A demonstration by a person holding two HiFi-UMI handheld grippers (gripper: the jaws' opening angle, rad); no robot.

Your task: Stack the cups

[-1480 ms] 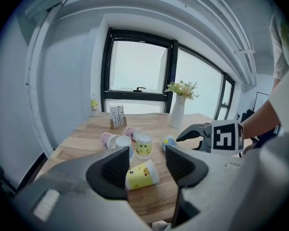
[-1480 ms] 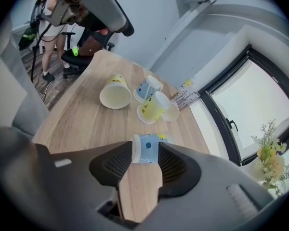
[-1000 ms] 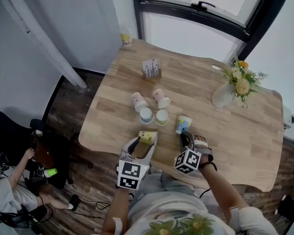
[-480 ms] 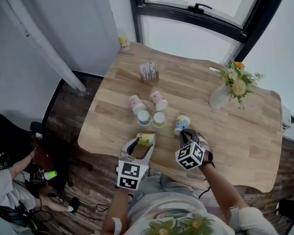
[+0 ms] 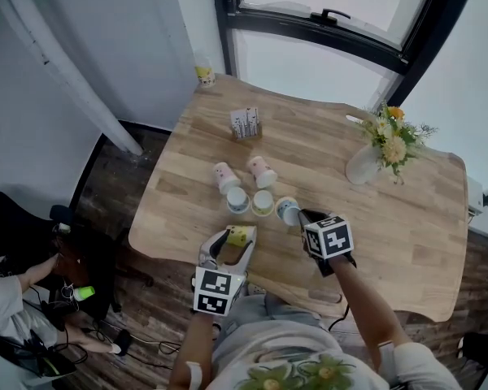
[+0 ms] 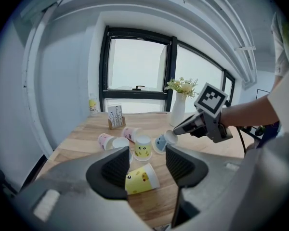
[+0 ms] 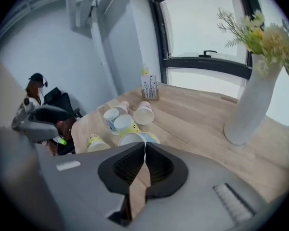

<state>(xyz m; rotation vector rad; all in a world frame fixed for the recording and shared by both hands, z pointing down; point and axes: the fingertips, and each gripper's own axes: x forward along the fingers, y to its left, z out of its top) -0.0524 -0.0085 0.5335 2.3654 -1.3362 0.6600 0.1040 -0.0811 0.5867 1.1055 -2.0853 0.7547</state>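
Note:
Several paper cups sit mid-table: two pink ones [image 5: 224, 175] [image 5: 262, 170] on their sides, a blue-and-white one [image 5: 237, 200] and a yellow one [image 5: 263, 202]. My right gripper [image 5: 298, 214] [image 7: 144, 146] is shut on the rim of a blue cup [image 5: 286, 210] [image 6: 160, 143], which is tilted beside the yellow one. The thin cup wall shows between its pads. Another yellow cup [image 5: 239, 235] [image 6: 140, 179] lies on its side between the jaws of my open left gripper [image 5: 234, 237] [image 6: 147, 165], with a gap on the right side.
A white vase of flowers [image 5: 366, 162] stands at the table's right. A card holder [image 5: 246, 123] is at the back and a small yellow bottle [image 5: 204, 74] in the far corner. The table's near edge [image 5: 187, 238] runs under my grippers. A person [image 5: 0, 299] sits lower left.
My right gripper has moved forward and left and closed on the blue cup's rim. The cup has tipped and shifted left toward the yellow cup. My left gripper has stayed put.

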